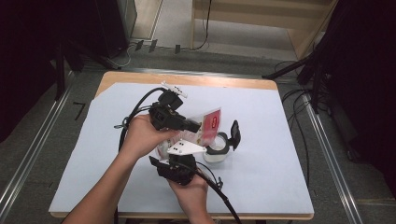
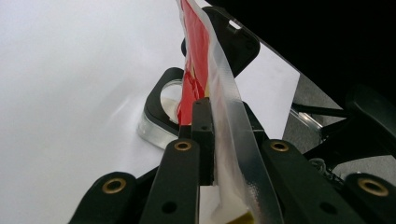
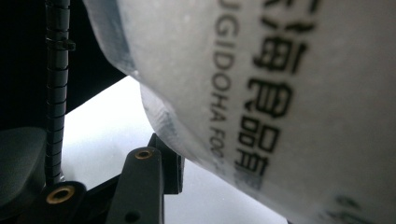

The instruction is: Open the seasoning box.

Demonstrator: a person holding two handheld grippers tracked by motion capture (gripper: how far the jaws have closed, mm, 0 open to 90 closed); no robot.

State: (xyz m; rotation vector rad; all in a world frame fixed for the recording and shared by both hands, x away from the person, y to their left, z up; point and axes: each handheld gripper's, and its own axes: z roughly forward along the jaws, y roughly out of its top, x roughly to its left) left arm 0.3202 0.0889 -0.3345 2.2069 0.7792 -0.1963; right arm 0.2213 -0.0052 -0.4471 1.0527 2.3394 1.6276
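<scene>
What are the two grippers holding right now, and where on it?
Both hold the red-and-clear food pouch above the open container. The left gripper pinches its clear sealed edge. The right gripper has the pouch's lower printed end between its jaws.

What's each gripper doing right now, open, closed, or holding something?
Left gripper: shut on the red-and-clear packet, pinching its edge.
Right gripper: the packet's white printed side fills the space at its jaws; a grip cannot be told.
</scene>
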